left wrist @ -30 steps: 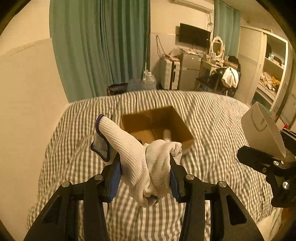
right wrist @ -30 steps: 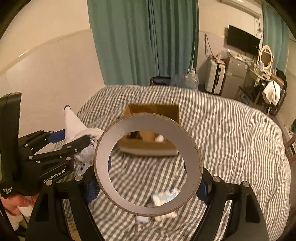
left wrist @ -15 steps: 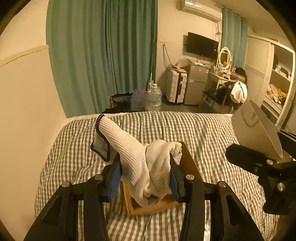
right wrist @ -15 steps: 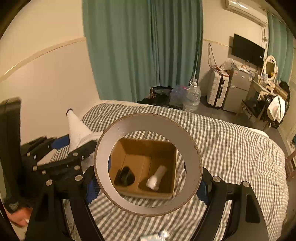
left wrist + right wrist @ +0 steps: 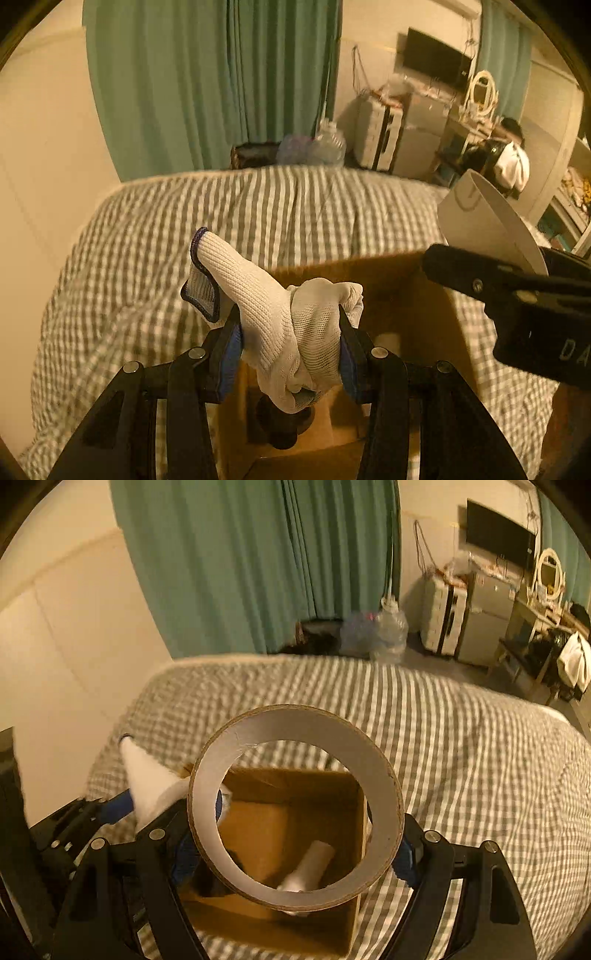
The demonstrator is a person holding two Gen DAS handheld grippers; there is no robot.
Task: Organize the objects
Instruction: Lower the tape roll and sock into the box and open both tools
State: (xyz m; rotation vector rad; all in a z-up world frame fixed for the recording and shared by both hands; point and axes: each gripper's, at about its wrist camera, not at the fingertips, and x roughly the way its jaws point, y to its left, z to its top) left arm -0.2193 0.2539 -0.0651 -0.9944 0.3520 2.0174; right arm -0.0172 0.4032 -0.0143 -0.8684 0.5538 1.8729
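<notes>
**Glove and tape ring held over the open box**

The cardboard box (image 5: 288,853) sits open on the checked bedspread (image 5: 461,746), and both grippers hang above it.

The left gripper (image 5: 290,347) is clamped on a bunched white knit glove (image 5: 280,314); its blue-padded fingers (image 5: 229,350) press the fabric from both sides, so the gap between them is only as wide as the wad of cloth. The glove's cuff, edged in dark thread, sticks up and away from the box, toward the far left of it, while the rest of the fabric droops down between the fingers over the near left part of the box opening (image 5: 388,295).

The right gripper (image 5: 295,856) is closed on a wide cardboard tape ring (image 5: 295,805), gripping it across its outer rim, with the ring standing on edge and facing the camera. The ring is directly above the box, and the box floor shows through its hole. From the left wrist view the same ring (image 5: 484,229) appears over the right edge of the box.

Inside the box lies a white cylinder (image 5: 310,864), tilted, toward the near right corner. A dark object (image 5: 280,417) sits on the box floor under the glove; what it is cannot be told.

Beyond the far side of the box, past the bed, hang green curtains (image 5: 258,561).
</notes>
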